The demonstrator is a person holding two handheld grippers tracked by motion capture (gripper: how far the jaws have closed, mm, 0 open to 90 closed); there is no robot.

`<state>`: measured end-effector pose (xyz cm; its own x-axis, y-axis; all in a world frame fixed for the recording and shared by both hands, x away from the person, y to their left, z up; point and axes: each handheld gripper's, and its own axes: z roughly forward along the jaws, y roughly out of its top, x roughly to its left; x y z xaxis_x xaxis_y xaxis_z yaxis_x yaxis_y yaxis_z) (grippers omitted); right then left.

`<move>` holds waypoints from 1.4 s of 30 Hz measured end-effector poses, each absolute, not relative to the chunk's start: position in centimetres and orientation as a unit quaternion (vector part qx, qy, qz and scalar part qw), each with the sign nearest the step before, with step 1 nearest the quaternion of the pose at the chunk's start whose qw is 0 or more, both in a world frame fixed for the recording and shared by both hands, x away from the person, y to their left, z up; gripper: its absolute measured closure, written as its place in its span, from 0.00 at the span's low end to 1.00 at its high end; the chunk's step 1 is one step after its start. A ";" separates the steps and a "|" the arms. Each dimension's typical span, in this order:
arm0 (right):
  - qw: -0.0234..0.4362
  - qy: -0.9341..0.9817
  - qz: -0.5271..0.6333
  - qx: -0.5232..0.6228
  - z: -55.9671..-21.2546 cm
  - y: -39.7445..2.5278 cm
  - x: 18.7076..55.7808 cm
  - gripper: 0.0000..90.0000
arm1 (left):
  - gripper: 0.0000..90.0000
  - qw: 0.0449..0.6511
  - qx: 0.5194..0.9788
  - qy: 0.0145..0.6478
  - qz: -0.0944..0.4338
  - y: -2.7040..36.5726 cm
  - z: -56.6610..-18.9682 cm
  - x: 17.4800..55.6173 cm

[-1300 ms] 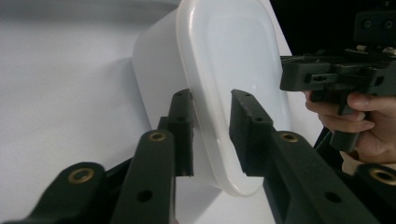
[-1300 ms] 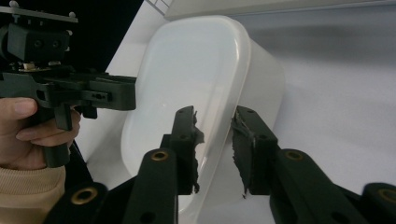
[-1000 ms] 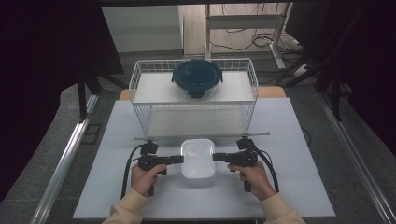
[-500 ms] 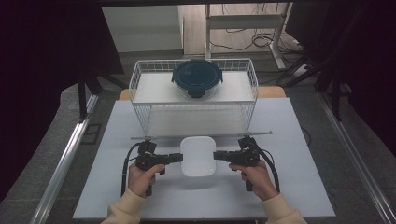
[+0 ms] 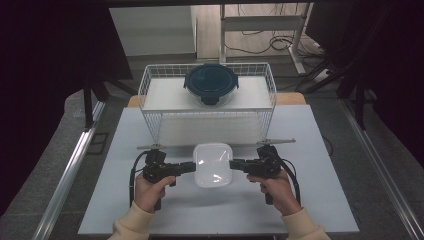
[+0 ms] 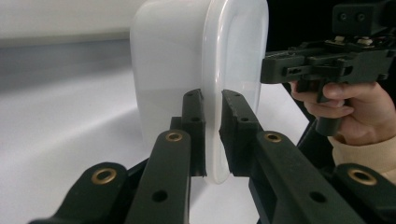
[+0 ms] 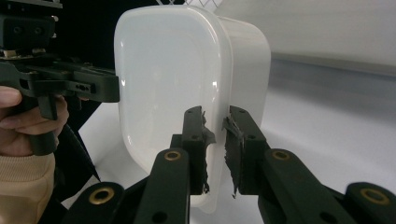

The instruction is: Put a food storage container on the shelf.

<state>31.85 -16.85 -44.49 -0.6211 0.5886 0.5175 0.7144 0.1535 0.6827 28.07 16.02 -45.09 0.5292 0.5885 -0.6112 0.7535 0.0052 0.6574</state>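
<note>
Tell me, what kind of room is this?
Probably a lab or workshop, not a kitchen: a bare white table, loose cables on the floor, dark curtains, and each hand-held claw gripping a white container.

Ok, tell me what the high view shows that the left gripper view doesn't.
High view alone: the wire basket at the table's far side, with a round dark container in it, and both forearms. Left gripper view alone: its fingers shut on the white box's lid rim, close up. Both: the box, the table, and the right gripper at the box's opposite edge.
</note>
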 end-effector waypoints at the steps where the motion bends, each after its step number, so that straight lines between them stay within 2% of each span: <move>1: 0.063 -0.756 -0.491 -0.428 -44.4 -16.8 31.8 0.86 | 0.90 0.524 0.702 0.477 -0.076 16.0 -44.9 28.0; 21: 0.027 -0.752 -0.532 -0.388 -39.1 -16.1 31.9 0.86 | 0.89 0.548 0.705 0.449 -0.042 17.2 -39.8 28.6; 42: -0.024 -0.756 -0.547 -0.359 -30.8 -15.0 33.3 0.86 | 0.89 0.568 0.709 0.418 0.012 17.8 -31.8 30.1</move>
